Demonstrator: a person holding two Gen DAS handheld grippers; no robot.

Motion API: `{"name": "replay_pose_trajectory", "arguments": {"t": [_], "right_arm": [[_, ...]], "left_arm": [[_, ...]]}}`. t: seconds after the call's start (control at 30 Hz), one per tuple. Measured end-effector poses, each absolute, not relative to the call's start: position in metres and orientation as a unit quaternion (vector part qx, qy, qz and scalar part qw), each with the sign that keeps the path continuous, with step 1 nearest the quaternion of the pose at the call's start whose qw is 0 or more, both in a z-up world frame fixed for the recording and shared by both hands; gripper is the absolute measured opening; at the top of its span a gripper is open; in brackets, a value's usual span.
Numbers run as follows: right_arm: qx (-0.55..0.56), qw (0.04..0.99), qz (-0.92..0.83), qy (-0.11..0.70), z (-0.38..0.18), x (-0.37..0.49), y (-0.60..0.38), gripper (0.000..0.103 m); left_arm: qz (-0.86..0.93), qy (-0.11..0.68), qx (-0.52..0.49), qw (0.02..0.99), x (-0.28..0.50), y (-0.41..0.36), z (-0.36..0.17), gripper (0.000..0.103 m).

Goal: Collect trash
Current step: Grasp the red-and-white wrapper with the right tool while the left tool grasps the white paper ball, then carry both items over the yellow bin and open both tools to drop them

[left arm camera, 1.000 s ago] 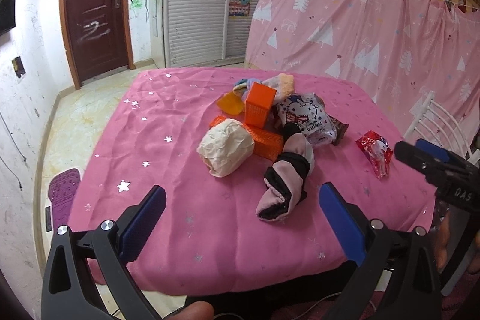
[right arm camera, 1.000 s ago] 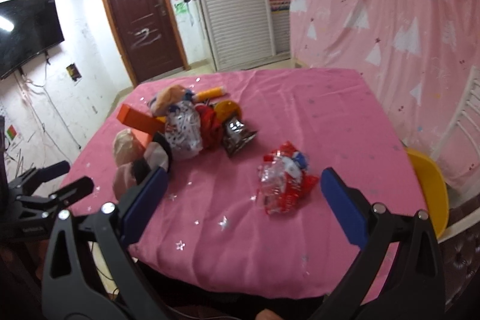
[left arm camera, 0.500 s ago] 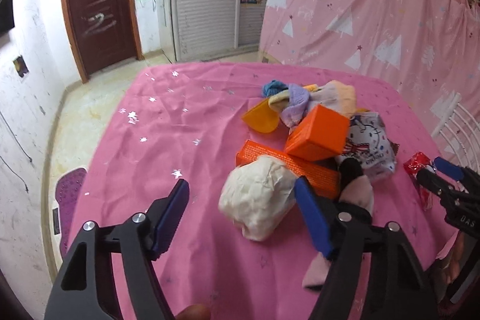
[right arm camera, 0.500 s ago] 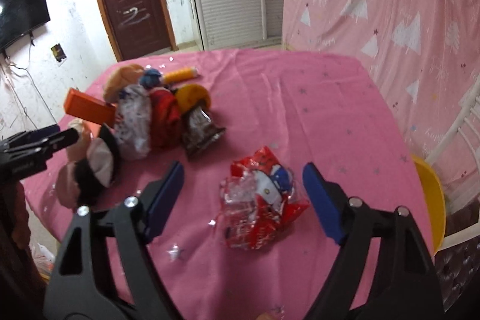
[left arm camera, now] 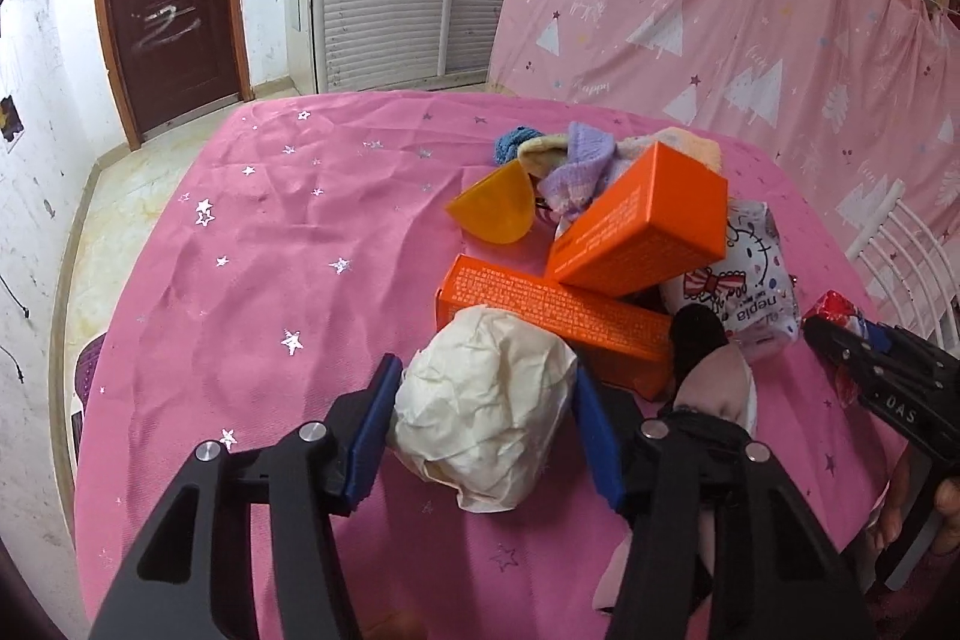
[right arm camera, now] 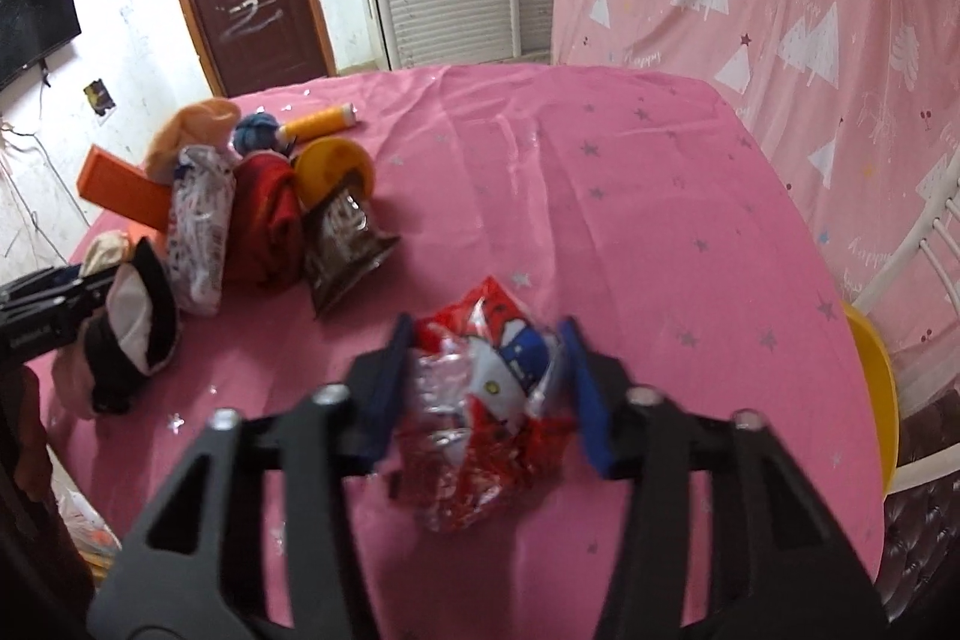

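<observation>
Compared with one second before, both grippers had come forward from the near edge of the table (left arm camera: 252, 232) and their jaws had narrowed, so the collecting seemed to pass from approach to the first two grasps at once. On the left side, the left gripper (left arm camera: 483, 415) now stood around the crumpled white paper ball (left arm camera: 480, 412), which lay at the near side of the pile, just in front of the long orange box (left arm camera: 540, 310). Its blue pads (left arm camera: 375, 424) were half closed and seemed to touch the paper on both sides; I judge it grasped the ball, but the ball still rested on the cloth. To the right of it lay a black and pink sock (left arm camera: 714, 382). On the right side, the right gripper (right arm camera: 486, 388) had closed around the red and silver wrapper (right arm camera: 480, 400), which lay alone, to the right of the pile, in the near middle of the table. The pads pressed the foil on both sides, so it was clenched on the wrapper, not yet lifted. A yellow bin (right arm camera: 876, 400) showed beyond the right table edge, probably the place for the trash.
</observation>
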State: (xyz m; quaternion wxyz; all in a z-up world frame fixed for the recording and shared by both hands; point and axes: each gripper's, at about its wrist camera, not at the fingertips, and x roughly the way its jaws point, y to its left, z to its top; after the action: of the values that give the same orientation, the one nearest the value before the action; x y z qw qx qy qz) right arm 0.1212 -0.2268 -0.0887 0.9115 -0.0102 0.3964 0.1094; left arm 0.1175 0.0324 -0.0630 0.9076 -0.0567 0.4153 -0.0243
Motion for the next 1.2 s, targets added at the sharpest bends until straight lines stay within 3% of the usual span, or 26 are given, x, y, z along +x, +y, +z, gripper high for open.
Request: {"name": "replay_pose_trajectory", "arguments": {"t": [0.4,0.6,0.93,1.2], "right_arm": [[0.010,0.926,0.108,0.362,-0.068,0.118,-0.249,0.037],[0.023,0.937,0.086,0.339,-0.054,0.119,-0.282,0.038],[0.073,0.947,-0.002,0.313,-0.046,0.125,-0.382,0.038],[0.162,0.929,-0.044,0.331,-0.075,0.130,-0.470,0.038]], "left_arm": [[0.013,0.382,-0.044,0.923,0.094,0.034,-0.027,0.050],[-0.010,0.353,-0.010,0.935,0.087,0.000,0.010,0.050],[-0.146,0.336,-0.033,0.930,0.115,-0.124,0.056,0.050],[-0.242,0.397,-0.052,0.884,0.173,-0.271,0.038,0.050]]}}
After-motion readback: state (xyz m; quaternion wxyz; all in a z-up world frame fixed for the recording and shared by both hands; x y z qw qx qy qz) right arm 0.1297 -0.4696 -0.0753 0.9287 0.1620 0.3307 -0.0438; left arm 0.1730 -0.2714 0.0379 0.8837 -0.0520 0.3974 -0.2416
